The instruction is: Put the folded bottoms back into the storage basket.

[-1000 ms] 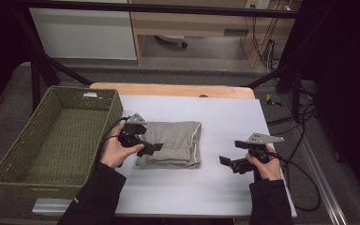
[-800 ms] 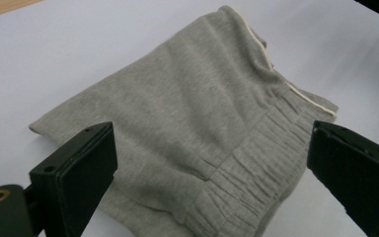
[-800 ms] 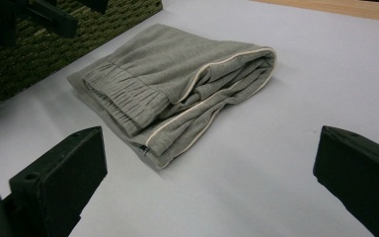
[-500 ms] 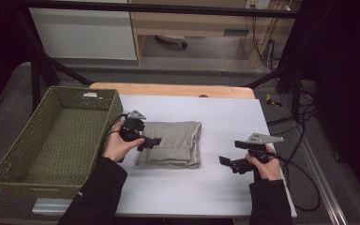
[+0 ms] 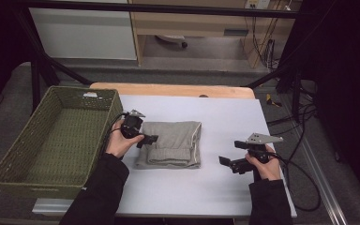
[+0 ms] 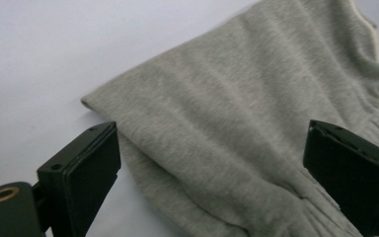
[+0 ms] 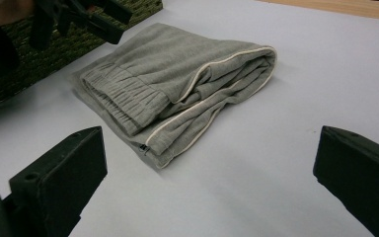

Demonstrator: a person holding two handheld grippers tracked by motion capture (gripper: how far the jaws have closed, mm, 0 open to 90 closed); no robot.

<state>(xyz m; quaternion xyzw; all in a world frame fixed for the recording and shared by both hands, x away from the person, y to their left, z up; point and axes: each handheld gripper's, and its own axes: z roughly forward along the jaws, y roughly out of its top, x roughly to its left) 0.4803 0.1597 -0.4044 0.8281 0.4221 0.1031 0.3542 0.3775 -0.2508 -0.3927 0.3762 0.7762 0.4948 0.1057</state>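
The folded grey knit garment with pale piping [image 5: 172,143] lies flat near the middle of the white table [image 5: 215,187], toward its left edge, beside the green woven basket [image 5: 14,164]. The left gripper [image 5: 149,138], jaws wide, straddles the garment's left edge, apparently positioned to grip it. The right gripper [image 5: 229,161], jaws wide and holding nothing, hangs well apart near the table's right edge.

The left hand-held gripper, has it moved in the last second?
Yes. In the high view the left hand-held gripper has shifted slightly toward the far side of the table, along the left edge of the folded cloth, beside the basket.
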